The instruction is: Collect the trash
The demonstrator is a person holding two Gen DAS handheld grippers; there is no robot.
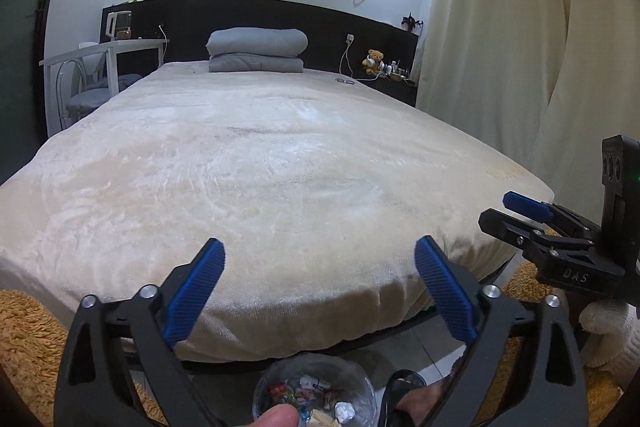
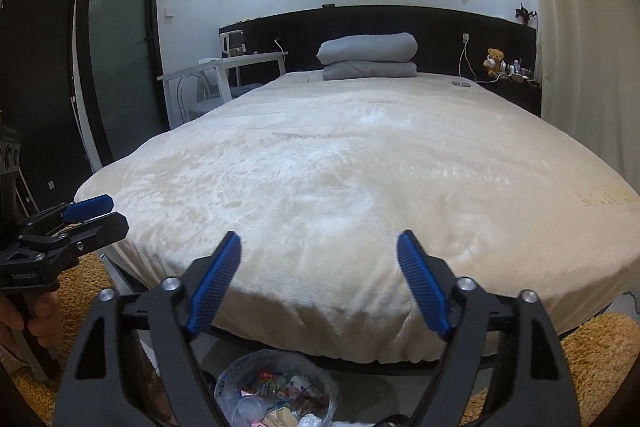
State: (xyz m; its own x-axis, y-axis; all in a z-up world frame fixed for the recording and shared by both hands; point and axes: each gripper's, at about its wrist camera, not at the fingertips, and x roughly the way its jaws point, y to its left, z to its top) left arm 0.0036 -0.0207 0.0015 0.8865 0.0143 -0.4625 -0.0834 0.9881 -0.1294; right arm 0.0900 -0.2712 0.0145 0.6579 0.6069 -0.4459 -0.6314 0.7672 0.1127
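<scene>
At the foot of a bed, seen from the left wrist camera, the left gripper (image 1: 320, 283) stands released, its blue pads spread wide with nothing between them, aimed across the cream bedspread (image 1: 260, 167) toward the folded grey quilt (image 1: 256, 51) at the far end. The task's thing lies not ahead but below: a trash bin lined with a clear bag (image 1: 316, 393) sits on the floor at the near bottom edge, directly under and slightly behind the fingertips, already holding wrappers and a crumpled white paper ball (image 1: 345, 411). A fingertip (image 1: 278, 417) intrudes at the very bottom. The right gripper (image 1: 528, 215) hovers at the right, over the bed's near corner, and a sandalled foot (image 1: 416, 399) stands just right of the bin.

From the right wrist camera, the right gripper (image 2: 320, 279) is likewise released and empty, pointing up the bed. The same bin (image 2: 276, 387) lies below it at the near edge, a little left of centre between the fingers. The left gripper (image 2: 88, 215) shows at the left, with a hand (image 2: 32, 319) on its grip.

No loose litter is visible on the bedspread. Both grippers appear about equally near the bin; any further pickup would call for a search elsewhere.
</scene>
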